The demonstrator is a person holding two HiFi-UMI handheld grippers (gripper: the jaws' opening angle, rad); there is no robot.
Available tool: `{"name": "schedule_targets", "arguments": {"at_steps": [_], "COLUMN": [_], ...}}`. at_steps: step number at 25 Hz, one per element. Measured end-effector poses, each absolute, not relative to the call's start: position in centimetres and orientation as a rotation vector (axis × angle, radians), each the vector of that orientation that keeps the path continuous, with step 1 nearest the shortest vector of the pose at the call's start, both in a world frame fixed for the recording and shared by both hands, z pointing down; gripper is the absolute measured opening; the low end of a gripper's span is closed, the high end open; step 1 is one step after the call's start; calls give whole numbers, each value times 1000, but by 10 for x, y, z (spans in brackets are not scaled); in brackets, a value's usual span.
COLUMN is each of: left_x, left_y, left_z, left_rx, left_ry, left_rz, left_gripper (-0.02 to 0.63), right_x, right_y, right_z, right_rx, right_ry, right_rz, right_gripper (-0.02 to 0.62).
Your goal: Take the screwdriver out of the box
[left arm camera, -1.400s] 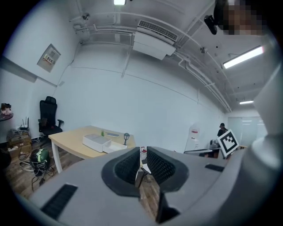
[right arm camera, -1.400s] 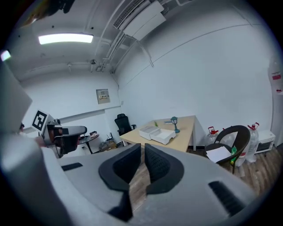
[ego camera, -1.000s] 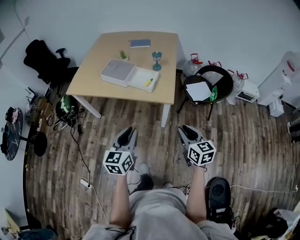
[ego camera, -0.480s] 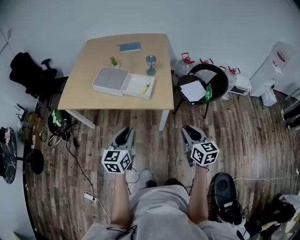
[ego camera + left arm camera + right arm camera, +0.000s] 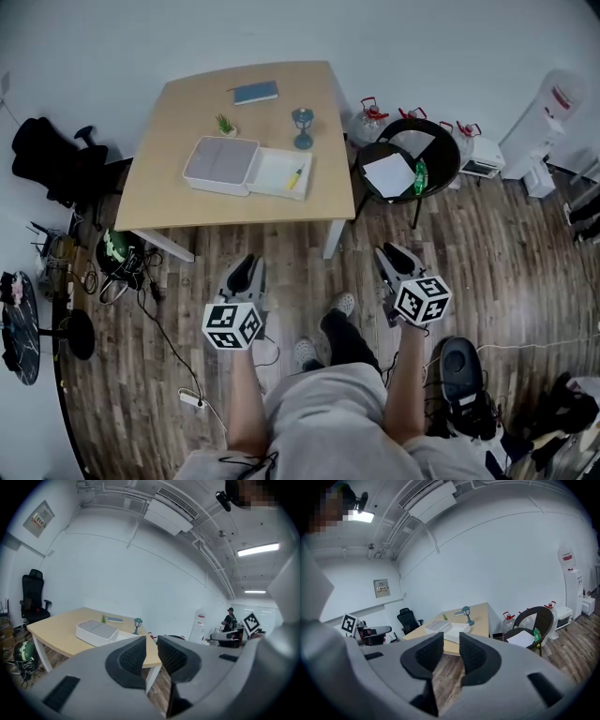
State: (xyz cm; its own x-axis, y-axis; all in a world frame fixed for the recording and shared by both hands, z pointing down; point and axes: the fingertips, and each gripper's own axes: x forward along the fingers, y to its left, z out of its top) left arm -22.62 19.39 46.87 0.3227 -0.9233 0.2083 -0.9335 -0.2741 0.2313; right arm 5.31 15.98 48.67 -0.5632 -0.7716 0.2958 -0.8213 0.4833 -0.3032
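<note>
An open white box point(image 5: 248, 169) lies on the light wooden table point(image 5: 178, 202), lid to the left. A yellow-handled screwdriver point(image 5: 295, 176) rests in its right half. Both grippers hang over the wooden floor, well short of the table's near edge. My left gripper point(image 5: 242, 269) is open with nothing between its pads; the box point(image 5: 96, 632) shows far ahead past its jaws point(image 5: 151, 656). My right gripper point(image 5: 397, 254) is open and empty, and its jaws have just been opening. In the right gripper view the box point(image 5: 449, 629) sits beyond the jaws' gap point(image 5: 451, 653).
On the table stand a small lantern point(image 5: 302, 126), a blue book point(image 5: 255, 92) and a tiny plant point(image 5: 225, 124). A round chair point(image 5: 410, 171) with paper and a green bottle stands right of the table, with water jugs point(image 5: 367, 120) behind. Cables point(image 5: 159, 309) trail at left. A black office chair point(image 5: 52, 164) stands further left.
The person has stepped toward the table, one foot now forward between the grippers. Both grippers have advanced, and the right one has drifted to the right.
</note>
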Motion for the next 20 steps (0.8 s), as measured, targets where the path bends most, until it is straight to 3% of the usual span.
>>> {"name": "schedule_targets", "arguments": {"at_steps": [20], "left_x": [-225], "left_y": [-18], "left_z": [471], "left_rx": [2271], "left_ry": [-1708], "left_rz": [180], "left_gripper": [80], "right_x": [47], "right_y": [-45], "right_z": [520], "right_rx": [1292], "right_ry": [-2581], "right_rz": [714], "right_gripper": [106]}}
